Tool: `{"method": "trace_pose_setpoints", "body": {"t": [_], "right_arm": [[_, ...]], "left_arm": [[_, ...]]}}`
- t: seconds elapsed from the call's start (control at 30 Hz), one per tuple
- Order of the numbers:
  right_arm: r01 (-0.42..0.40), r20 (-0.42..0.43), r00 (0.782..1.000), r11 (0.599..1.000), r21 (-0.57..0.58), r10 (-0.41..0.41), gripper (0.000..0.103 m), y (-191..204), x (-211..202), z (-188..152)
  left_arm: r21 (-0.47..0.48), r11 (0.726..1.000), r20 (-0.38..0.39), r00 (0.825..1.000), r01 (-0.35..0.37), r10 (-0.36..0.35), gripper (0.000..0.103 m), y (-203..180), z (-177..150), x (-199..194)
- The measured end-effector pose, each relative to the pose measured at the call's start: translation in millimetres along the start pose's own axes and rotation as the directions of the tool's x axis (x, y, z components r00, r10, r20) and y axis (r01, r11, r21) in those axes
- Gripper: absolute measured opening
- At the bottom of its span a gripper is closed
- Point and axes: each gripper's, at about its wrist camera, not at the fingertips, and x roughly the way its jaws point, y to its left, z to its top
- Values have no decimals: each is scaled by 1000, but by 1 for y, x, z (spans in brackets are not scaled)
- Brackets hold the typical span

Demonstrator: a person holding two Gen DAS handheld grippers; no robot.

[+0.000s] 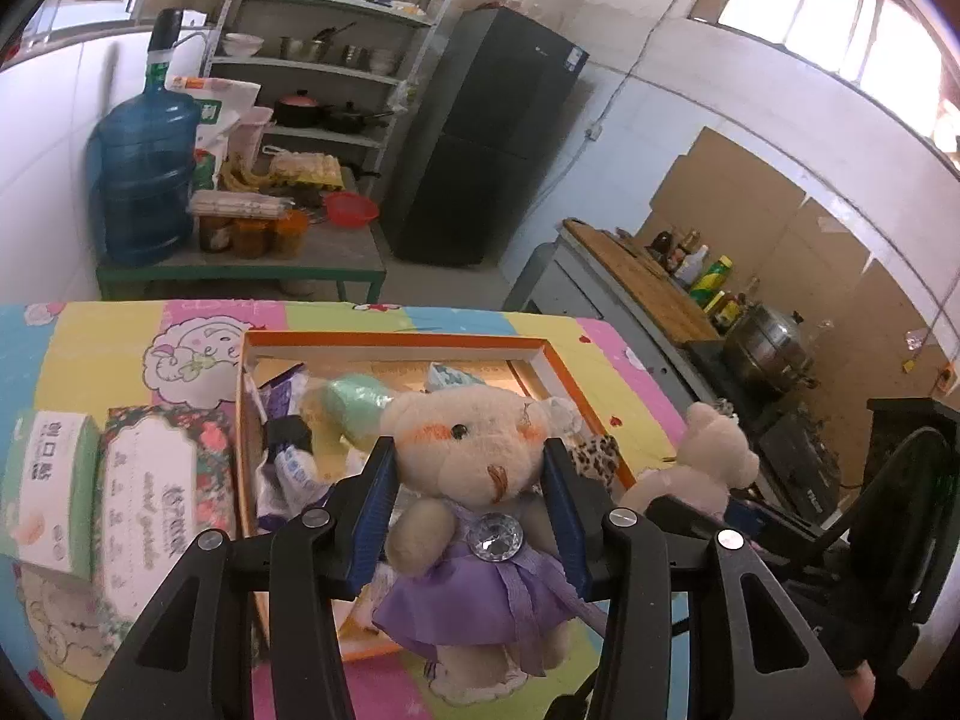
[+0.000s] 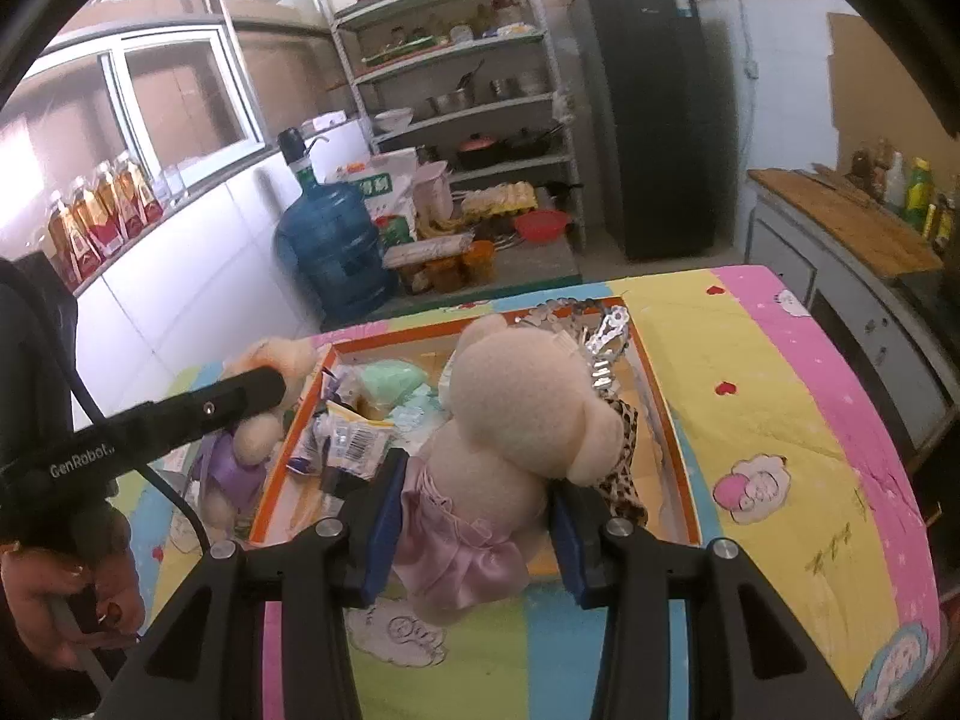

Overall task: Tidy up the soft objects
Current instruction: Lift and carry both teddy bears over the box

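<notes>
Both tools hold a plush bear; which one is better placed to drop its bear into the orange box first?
Probably the right tool: its pink-skirted bear already hangs over the orange box; the left tool's purple-skirted bear sits at the near rim.

White tiled walls [image 1: 660, 138] close in my kitchen. At twelve o'clock stands a metal shelf [image 1: 336, 54] of pots and bowls, a black fridge [image 1: 480, 138] just beside it at one. At ten, a blue water jug [image 1: 147, 180] sits on a low green bench [image 1: 240, 273]. Daylight pours through windows [image 1: 828, 18] at two; a counter [image 1: 636, 276] runs beneath at three.
</notes>
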Motion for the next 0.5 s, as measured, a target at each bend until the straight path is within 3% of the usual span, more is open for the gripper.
{"method": "trace_pose_setpoints", "body": {"t": [0.5], "right_arm": [[-105,-119,988,993,-50,98,44,-29,55,20]], "left_arm": [[-9,995,-40,995,-97,96,49,-4,10,51]]}}
